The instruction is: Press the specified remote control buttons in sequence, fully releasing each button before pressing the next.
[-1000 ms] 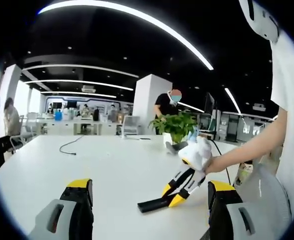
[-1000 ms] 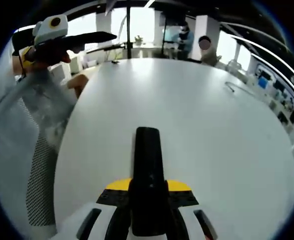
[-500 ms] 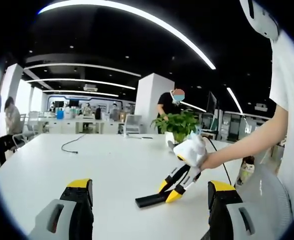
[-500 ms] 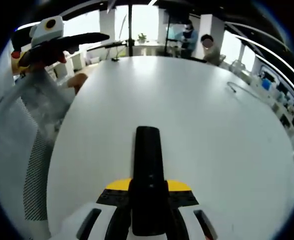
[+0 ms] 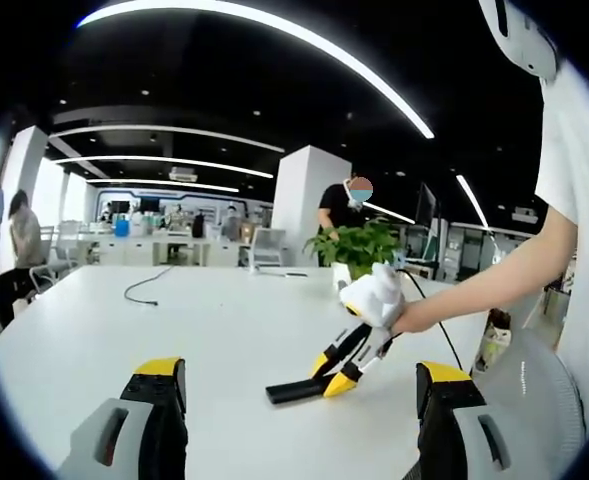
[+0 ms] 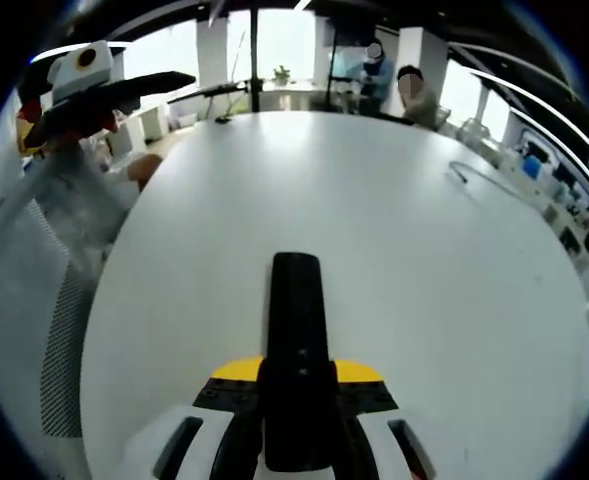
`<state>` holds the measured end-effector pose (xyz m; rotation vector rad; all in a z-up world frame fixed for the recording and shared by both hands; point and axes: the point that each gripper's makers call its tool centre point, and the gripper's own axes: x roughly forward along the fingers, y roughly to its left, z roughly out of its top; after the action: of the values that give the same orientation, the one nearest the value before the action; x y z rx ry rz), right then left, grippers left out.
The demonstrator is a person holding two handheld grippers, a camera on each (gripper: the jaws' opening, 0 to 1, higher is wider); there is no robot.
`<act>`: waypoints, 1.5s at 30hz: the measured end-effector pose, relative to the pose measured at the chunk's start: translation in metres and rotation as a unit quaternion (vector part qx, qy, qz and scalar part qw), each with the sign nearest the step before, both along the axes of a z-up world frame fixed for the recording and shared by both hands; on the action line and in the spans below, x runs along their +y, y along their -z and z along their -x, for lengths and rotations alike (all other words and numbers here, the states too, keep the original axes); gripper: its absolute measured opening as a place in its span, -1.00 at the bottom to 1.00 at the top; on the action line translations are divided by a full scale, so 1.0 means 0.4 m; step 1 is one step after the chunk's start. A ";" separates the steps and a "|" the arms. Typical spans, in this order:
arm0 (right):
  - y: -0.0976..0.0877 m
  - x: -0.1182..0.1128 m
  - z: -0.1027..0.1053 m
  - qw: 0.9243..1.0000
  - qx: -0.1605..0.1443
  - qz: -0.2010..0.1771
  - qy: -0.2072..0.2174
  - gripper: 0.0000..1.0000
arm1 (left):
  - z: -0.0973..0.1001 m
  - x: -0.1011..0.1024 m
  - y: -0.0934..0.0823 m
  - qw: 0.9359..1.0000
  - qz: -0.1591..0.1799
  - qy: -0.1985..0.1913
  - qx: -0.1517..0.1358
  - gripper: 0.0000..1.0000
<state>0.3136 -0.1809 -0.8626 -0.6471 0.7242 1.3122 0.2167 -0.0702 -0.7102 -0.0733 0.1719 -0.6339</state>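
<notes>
1. Remote control (image 6: 295, 330) sits clamped between the jaws of the right hand-held gripper (image 6: 296, 400), held out over the white table (image 6: 424, 250).
2. Left hand-held gripper (image 5: 299, 420) is raised, jaws wide apart, holding nothing.
3. Progress — no button contact shows; by my reading, the presses are all left to do.

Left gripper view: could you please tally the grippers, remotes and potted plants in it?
Yellow-and-black two-jaw grippers: 2, the left gripper and the right gripper
Slim black remote control: 1
Leafy green potted plant: 1
Total: 4
</notes>
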 end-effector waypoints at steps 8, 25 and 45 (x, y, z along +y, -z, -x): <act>0.000 -0.003 -0.019 1.000 0.000 0.007 -0.009 -0.57 | 0.000 0.001 -0.001 1.000 0.002 -0.001 0.001 0.98; 0.002 -0.016 -0.077 1.000 0.001 0.011 -0.013 -0.57 | -0.003 0.000 0.007 1.000 -0.001 -0.001 0.008 0.98; -0.075 0.030 -0.104 0.990 0.029 -0.096 0.094 -0.10 | -0.006 0.000 0.013 1.000 -0.003 -0.003 0.012 0.98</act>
<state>0.3551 -0.1689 -0.8327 -0.3775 0.6791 1.2119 0.2193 -0.0702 -0.7154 -0.0758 0.1969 -0.6275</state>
